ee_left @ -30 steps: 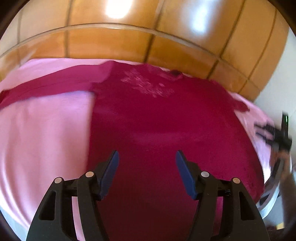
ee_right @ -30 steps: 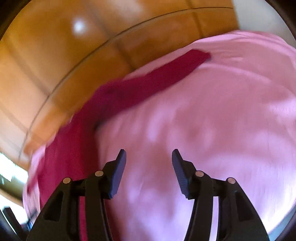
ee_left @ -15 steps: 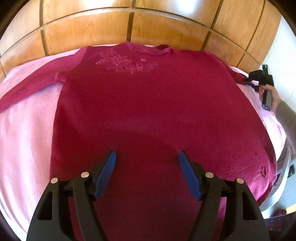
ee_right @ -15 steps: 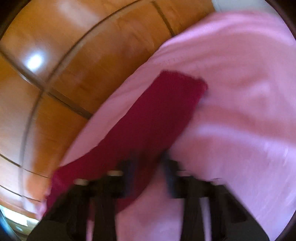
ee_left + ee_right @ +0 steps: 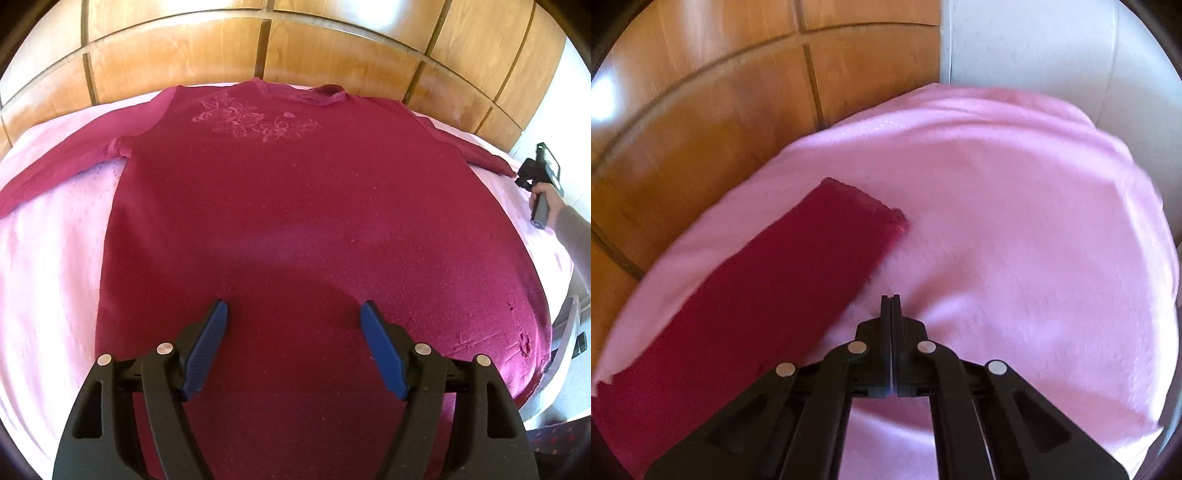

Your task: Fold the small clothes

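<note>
A dark red long-sleeved top (image 5: pixel 295 206) with pale flower embroidery at the chest lies flat, sleeves spread, on a pink sheet (image 5: pixel 48 266). My left gripper (image 5: pixel 293 328) is open and empty, hovering over the lower middle of the top. My right gripper (image 5: pixel 891 301) is shut with nothing visible between its fingers, over the pink sheet (image 5: pixel 1015 221) just right of the end of the top's sleeve (image 5: pixel 827 243). It also shows in the left wrist view (image 5: pixel 537 173), held by a hand at the tip of that sleeve.
A wooden panelled headboard (image 5: pixel 295 48) runs along the far edge of the bed. A white wall (image 5: pixel 1034 44) stands at the right end. A chair frame (image 5: pixel 567 332) shows past the bed's right edge.
My right gripper went from open to shut and moved up to the sleeve's cuff. My left gripper settled over the middle of the top, staying open.
</note>
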`<state>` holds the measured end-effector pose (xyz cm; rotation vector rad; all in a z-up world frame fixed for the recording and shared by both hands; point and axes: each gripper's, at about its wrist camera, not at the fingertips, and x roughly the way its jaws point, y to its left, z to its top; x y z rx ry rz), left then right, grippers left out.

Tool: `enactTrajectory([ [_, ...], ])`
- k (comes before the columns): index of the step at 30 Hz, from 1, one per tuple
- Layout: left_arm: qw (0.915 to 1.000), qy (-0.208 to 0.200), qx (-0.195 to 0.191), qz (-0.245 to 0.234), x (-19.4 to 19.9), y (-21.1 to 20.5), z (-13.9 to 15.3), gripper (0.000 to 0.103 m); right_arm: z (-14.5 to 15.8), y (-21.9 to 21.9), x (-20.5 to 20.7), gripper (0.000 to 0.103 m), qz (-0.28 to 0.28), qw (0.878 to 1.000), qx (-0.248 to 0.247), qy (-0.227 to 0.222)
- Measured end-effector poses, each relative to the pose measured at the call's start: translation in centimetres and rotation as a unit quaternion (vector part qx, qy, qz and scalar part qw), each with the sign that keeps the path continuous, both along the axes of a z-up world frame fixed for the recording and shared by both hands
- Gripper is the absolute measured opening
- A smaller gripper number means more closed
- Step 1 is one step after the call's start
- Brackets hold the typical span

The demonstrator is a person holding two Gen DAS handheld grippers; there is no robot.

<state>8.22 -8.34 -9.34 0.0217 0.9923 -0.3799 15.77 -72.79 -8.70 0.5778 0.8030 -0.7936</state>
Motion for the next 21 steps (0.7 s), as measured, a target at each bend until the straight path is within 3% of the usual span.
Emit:
enactTrajectory([
  [1,1.0000,-0.001,0.001,-0.001,-0.1,0.0,0.0,0.073,0.3,0.5,-0.3,0.026,0.015,1.000,0.008,-0.013],
  [2,1.0000,-0.001,0.001,-0.001,-0.1,0.0,0.1,0.073,0.7,1.5,-0.8,0.050,0.035,0.999,0.016,-0.031],
  [7,0.9998,-0.001,-0.014,0.011,-0.4,0.6,0.3,0.073,1.6,6.9,-1.1,0.070,0.132,0.987,0.064,-0.068],
  [11,0.9998,-0.005,-0.014,0.011,-1.1,0.8,0.5,0.073,1.2,7.2,-0.4,0.071,0.128,0.983,0.097,-0.092],
  [16,0.9999,-0.007,-0.008,0.012,-1.7,0.9,0.7,0.073,-0.2,3.2,2.1,0.071,0.036,0.987,0.122,-0.099],
  [21,0.9998,0.002,0.002,0.020,-1.1,0.6,0.6,0.073,-0.9,1.1,4.5,0.071,-0.003,0.988,0.123,-0.098],
])
